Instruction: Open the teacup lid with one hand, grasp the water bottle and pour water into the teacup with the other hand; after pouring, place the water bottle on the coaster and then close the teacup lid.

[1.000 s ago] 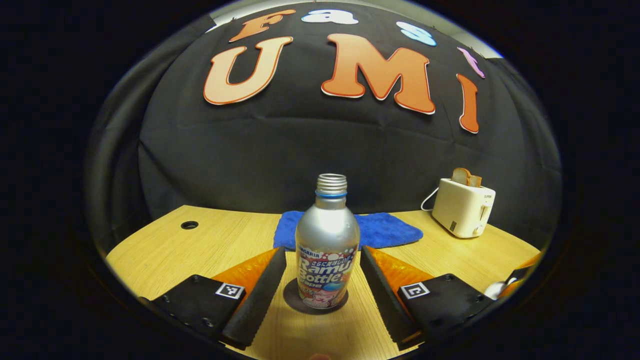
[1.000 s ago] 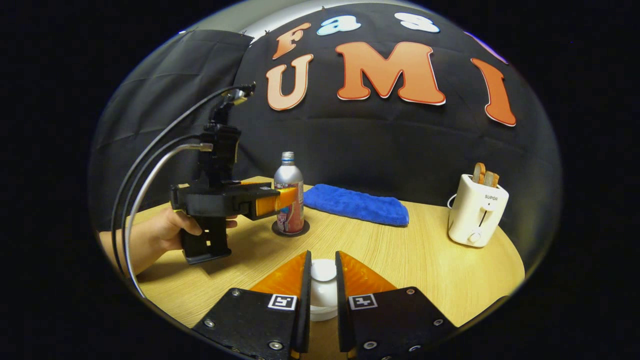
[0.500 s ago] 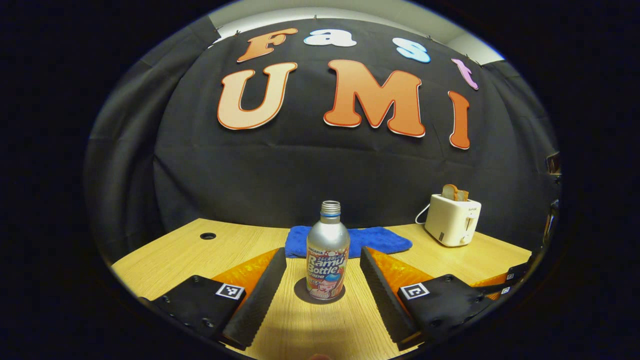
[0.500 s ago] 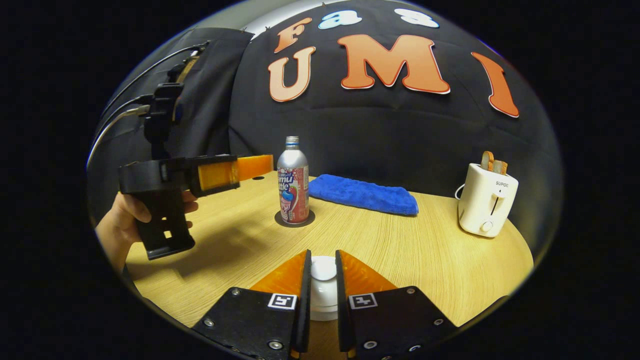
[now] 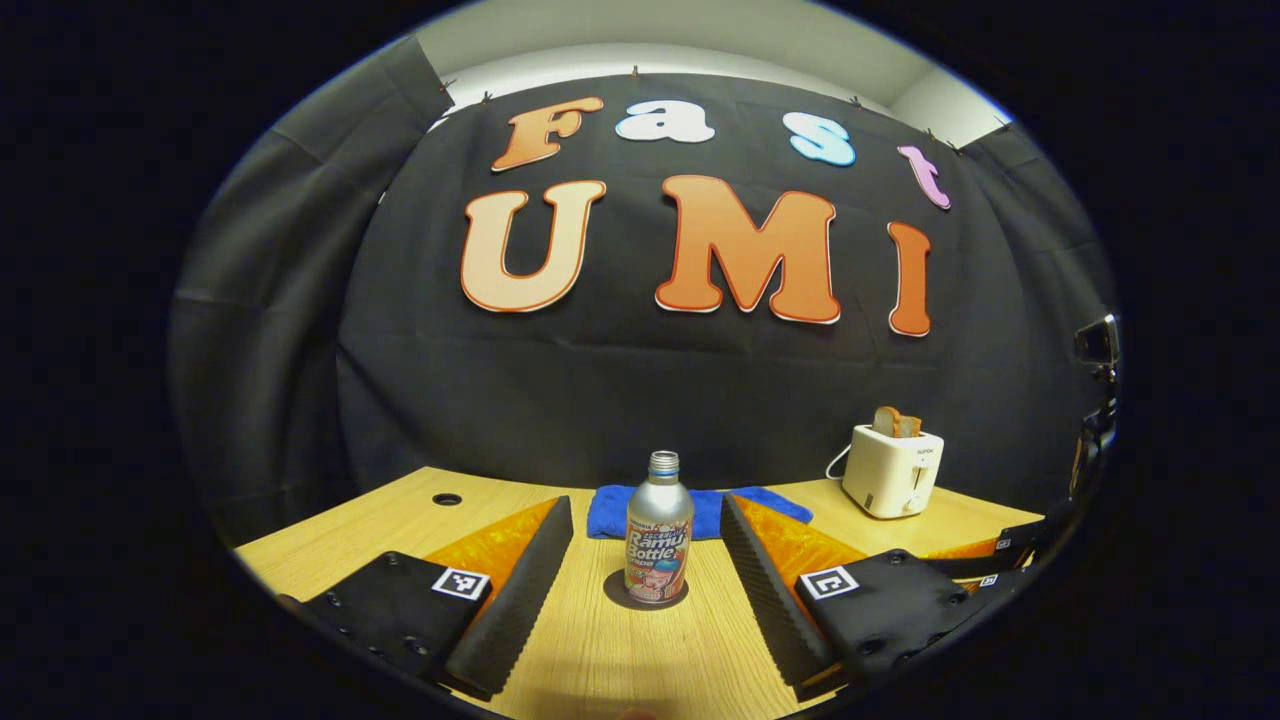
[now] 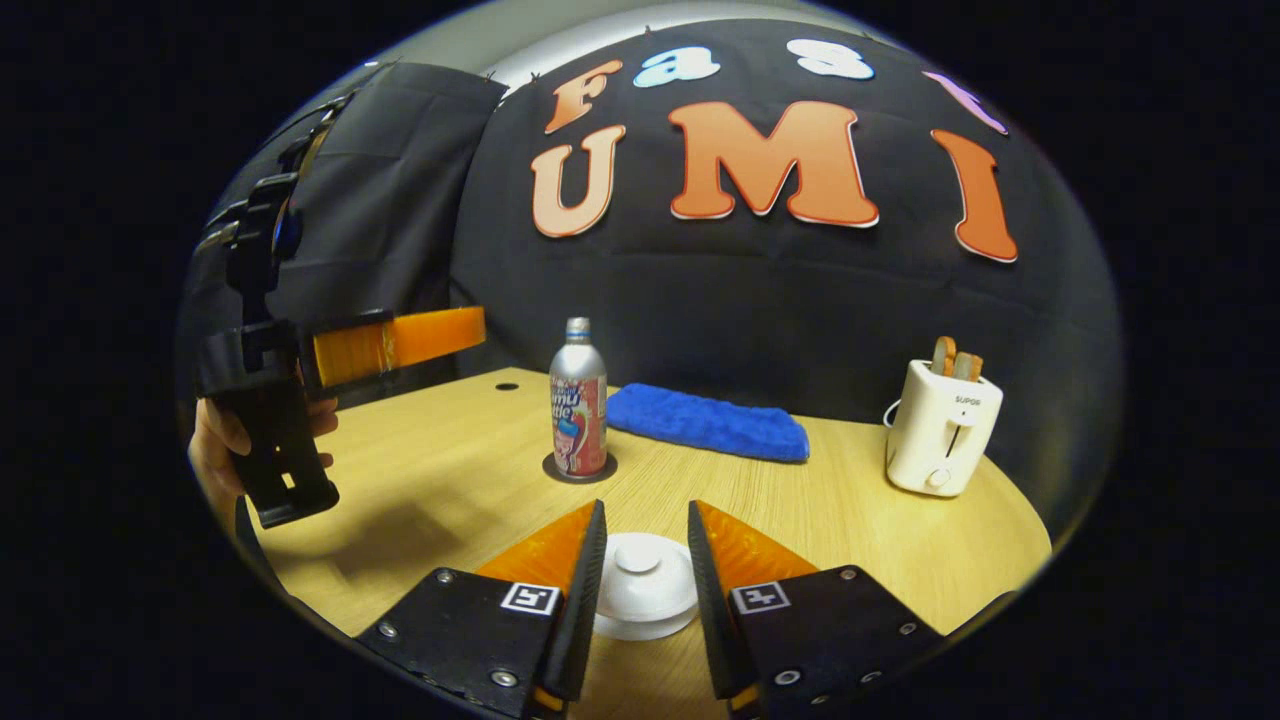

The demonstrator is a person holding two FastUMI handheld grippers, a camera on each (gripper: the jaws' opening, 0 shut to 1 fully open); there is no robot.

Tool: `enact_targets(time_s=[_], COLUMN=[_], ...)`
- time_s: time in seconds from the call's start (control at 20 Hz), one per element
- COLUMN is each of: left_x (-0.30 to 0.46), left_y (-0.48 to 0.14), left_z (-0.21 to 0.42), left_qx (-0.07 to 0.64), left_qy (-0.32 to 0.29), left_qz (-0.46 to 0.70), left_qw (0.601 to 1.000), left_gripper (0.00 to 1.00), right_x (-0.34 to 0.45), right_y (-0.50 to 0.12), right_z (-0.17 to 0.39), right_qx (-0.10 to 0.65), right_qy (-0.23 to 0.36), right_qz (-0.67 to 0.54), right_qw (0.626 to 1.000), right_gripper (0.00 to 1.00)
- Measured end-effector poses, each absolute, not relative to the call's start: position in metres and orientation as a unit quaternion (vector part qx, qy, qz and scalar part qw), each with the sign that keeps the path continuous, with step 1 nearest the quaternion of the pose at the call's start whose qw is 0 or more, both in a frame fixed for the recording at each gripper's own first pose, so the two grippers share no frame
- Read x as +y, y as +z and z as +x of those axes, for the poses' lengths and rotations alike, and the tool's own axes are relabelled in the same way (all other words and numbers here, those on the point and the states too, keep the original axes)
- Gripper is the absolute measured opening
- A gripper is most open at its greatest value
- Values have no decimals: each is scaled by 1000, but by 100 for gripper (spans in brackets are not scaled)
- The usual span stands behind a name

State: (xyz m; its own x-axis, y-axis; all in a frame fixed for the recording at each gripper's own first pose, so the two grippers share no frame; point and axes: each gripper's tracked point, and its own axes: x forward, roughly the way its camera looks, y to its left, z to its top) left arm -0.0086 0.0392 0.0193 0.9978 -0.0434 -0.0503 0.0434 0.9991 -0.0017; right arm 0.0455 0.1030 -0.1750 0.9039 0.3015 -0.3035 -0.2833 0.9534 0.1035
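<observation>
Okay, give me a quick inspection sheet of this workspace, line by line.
Surface: wooden table, one round hole near its far left.
Job's things: water bottle upright on coaster, uncapped; teacup lid on.
Clutter: blue cloth; toaster with bread.
Grippers: left gripper open, short of the bottle; right gripper open around the lid.
Cables: white cord behind the toaster.
Surroundings: black cloth wall.

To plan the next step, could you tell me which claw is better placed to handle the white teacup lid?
Right: the right claw straddles the round white lid, open; the left claw hovers away, facing the silver metal bottle.
</observation>
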Motion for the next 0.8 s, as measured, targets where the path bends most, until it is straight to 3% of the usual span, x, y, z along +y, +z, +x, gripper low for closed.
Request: enact_targets(time_s=[0.05,0.15,0.2,0.3,0.35,0.4,0.45,0.55,0.65,0.8], left_x=[38,35,36,35,39,43,45,48,53,59], left_y=[28,41,45,57,64,69,76,84,88,93], left_z=[-16,-28,-34,-46,-52,-58,-65,-76,-85,-95], left_qx=[17,5,3,-3,-8,-9,-15,-20,-20,-25], left_qy=[-21,-19,-17,-14,-9,-1,1,10,18,24], left_qz=[-2,-5,-7,-15,-15,-14,-16,-23,-26,-21], left_qw=[1000,1000,1000,1000,1000,1000,1000,999,999,999], left_gripper=[97,100,94,97,94,100,94,100,94,94], right_x=[92,72,61,36,26,14,2,-13,-18,-18], right_y=[-161,-131,-121,-100,-89,-80,-72,-58,-48,-39], right_z=[44,41,38,34,31,27,25,18,11,5], right_qx=[144,109,96,75,63,55,47,33,25,17], right_qy=[138,120,108,78,68,53,38,17,10,2], right_qz=[30,40,40,27,16,3,-11,-26,-21,-23], right_qw=[979,986,989,994,996,997,998,999,999,1000], right_gripper=[53,63,69,77,78,80,81,83,84,87])
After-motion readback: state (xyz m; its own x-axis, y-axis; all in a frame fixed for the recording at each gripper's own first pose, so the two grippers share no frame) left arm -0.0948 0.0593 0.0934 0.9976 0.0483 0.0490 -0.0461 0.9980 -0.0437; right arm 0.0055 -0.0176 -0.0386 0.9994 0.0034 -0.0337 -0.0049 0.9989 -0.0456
